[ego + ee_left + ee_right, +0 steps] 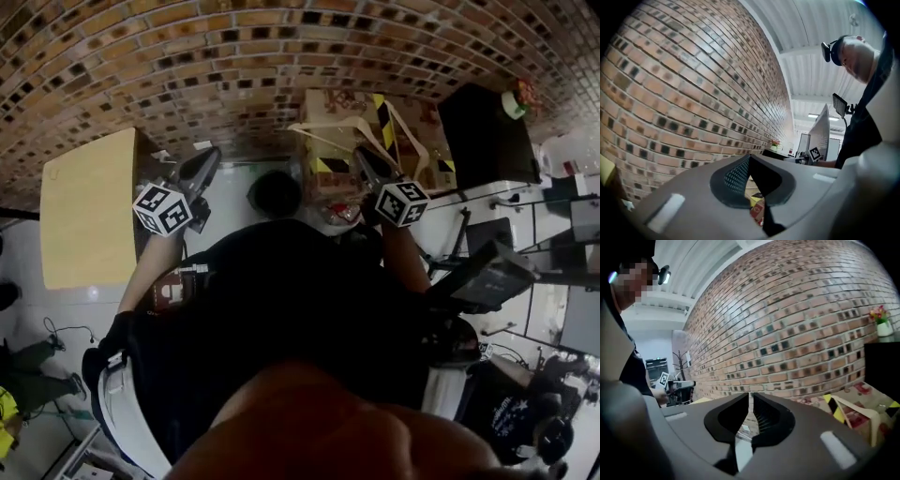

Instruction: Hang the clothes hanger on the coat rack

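Pale cream triangular clothes hanger (330,123) lies atop a tape-striped cardboard box (330,101) against the brick wall (187,56), just beyond the empty right gripper (362,152), its jaws barely parted; the left gripper (210,156) is closed, empty.

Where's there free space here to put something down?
The wooden table beside the brick wall looks bare. White floor between table and cardboard boxes is narrow. Right of the boxes, a black cabinet crowds things.

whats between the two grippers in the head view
A round black object, seen in the head view between the left gripper and the right gripper; its kind is unclear.
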A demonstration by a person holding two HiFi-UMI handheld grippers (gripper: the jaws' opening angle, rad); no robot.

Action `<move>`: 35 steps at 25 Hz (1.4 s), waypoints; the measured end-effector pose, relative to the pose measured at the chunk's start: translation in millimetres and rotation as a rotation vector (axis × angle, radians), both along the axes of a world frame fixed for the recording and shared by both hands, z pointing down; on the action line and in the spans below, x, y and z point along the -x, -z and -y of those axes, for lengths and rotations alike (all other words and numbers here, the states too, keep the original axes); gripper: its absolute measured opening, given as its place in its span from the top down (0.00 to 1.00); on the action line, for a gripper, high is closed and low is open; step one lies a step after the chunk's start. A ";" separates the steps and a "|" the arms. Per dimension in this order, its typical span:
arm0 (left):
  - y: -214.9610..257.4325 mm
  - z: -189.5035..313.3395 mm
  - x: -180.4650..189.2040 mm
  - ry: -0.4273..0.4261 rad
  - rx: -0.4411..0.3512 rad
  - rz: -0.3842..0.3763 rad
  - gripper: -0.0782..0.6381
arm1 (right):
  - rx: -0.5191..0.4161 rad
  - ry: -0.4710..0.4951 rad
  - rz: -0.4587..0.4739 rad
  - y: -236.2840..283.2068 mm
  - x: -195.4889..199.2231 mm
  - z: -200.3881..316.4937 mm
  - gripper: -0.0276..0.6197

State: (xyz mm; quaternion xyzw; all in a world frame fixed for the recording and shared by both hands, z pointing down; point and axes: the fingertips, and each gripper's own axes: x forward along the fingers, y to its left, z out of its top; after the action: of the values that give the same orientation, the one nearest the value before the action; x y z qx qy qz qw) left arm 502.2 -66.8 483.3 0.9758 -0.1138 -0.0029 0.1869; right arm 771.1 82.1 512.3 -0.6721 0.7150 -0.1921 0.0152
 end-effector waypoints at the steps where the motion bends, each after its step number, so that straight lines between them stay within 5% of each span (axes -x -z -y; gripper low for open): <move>1: -2.0 -6.9 -22.8 -0.018 0.003 0.001 0.90 | 0.015 -0.026 0.000 -5.2 -21.6 -12.2 0.88; 9: -29.9 -64.1 -172.2 -0.203 0.031 0.040 0.90 | 0.225 -0.389 0.036 -88.5 -186.6 -118.1 0.81; 16: -58.7 -78.7 -210.2 -0.330 0.073 0.120 0.90 | 0.360 -0.575 0.314 -191.9 -264.1 -178.4 0.66; 22: -75.6 -70.4 -202.5 -0.379 0.080 0.185 0.90 | 0.371 -0.643 0.568 -256.4 -269.1 -200.3 0.51; 29: -81.2 -66.5 -201.3 -0.381 0.088 0.224 0.90 | 0.248 -0.450 0.886 -277.3 -228.0 -174.2 0.48; 32: -83.1 -69.2 -201.9 -0.383 0.085 0.238 0.90 | 0.140 -0.439 0.962 -279.5 -229.8 -170.1 0.65; 35: -84.4 -72.8 -202.2 -0.381 0.087 0.247 0.90 | 0.296 -0.587 0.898 -256.6 -221.4 -195.0 0.77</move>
State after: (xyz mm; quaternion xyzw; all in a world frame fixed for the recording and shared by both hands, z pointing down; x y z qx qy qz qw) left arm 704.5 6.0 567.7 0.9636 0.0507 0.1569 0.2106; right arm 992.5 277.2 768.9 -0.6902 0.3862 -0.5458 0.2765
